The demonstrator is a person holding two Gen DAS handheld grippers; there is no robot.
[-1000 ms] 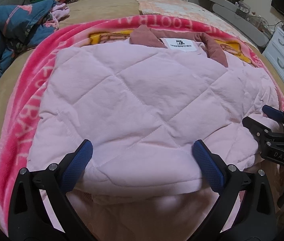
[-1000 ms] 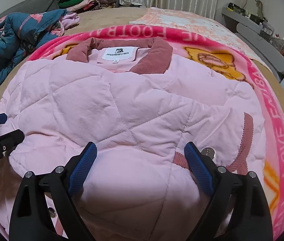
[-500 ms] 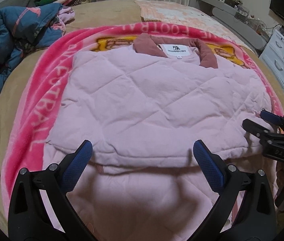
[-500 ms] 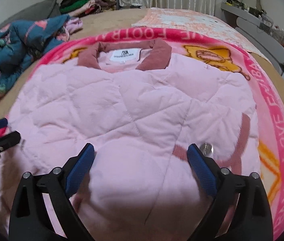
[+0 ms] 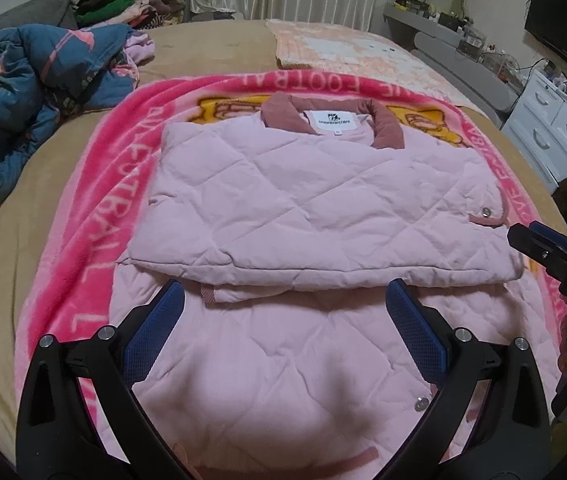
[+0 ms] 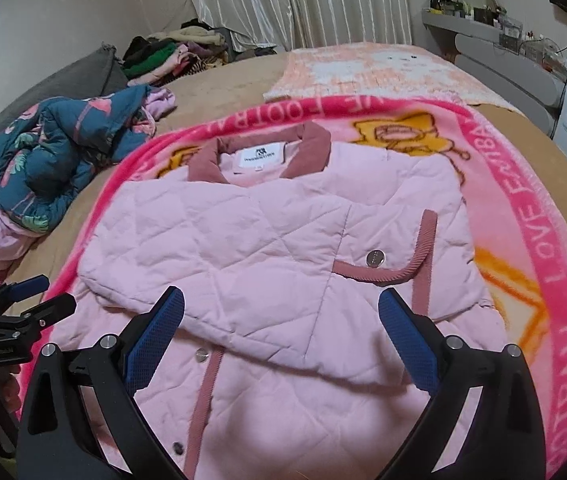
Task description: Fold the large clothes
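Just ahead of both tools, below the spread pads: pink quilted jacket [image 5: 315,208], flat on the pink blanket [image 5: 95,216] over the bed [image 5: 211,44]. Folded-over upper layer with its free edge crosswise, directly beyond the left tool [image 5: 283,340] and right tool [image 6: 281,344]; unfolded lower part beneath them. Long axis fore-and-aft, collar [image 6: 259,152] pointing away. Left tool wide open, empty. Right tool's jaws opening, nearly full spread, nothing between. Both hands about equally near; likely next fold toward the collar.

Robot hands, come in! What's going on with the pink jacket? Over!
Left gripper open, empty. Right gripper opening, nothing between its jaws. Pink jacket lies partly folded on pink blanket. Nothing in the way.
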